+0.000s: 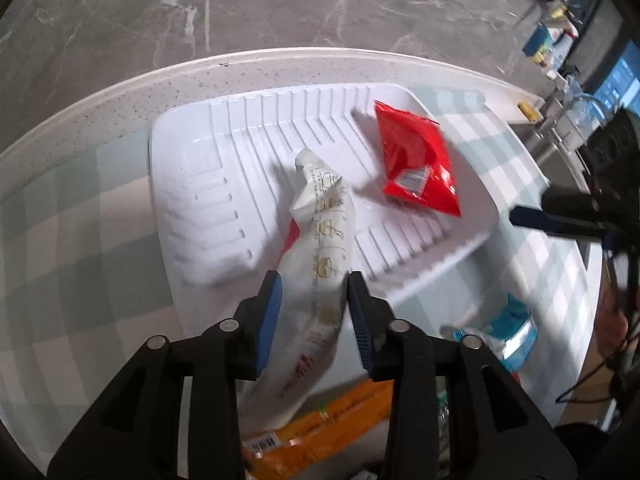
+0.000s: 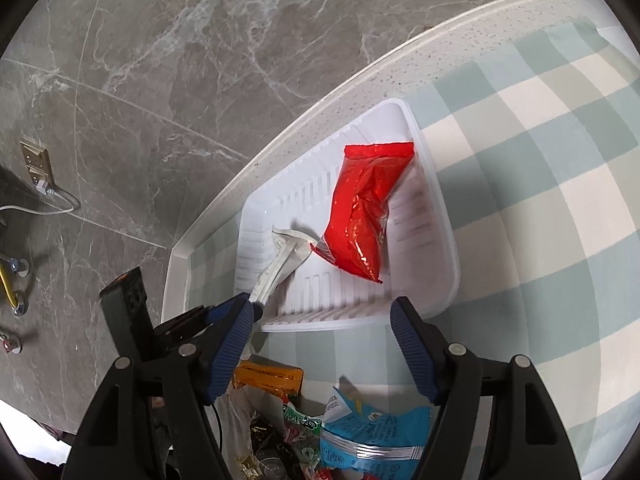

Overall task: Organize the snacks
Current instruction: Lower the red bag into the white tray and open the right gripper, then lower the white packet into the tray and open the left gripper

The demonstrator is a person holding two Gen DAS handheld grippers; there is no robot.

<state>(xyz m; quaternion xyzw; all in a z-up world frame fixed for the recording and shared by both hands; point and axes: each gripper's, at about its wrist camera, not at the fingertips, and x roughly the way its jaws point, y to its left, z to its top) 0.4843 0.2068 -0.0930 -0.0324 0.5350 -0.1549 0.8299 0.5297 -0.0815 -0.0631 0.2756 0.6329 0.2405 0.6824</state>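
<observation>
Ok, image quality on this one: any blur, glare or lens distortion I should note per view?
Left wrist view: motion blur smears the red foil snack packet and right gripper; the white ribbed plastic tray is overexposed. Right wrist view: sharper, glare spots on the packet. Fisheye bends the speckled counter edge in both, corners vignetted.

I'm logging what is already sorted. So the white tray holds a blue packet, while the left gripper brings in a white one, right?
Not quite: the packet lying in the white tray is red, not blue, as the right wrist view shows. The blue packet is outside the tray, on the checked cloth. The rest stands: the white packet lies between the left gripper's fingers, reaching into the tray.
</observation>
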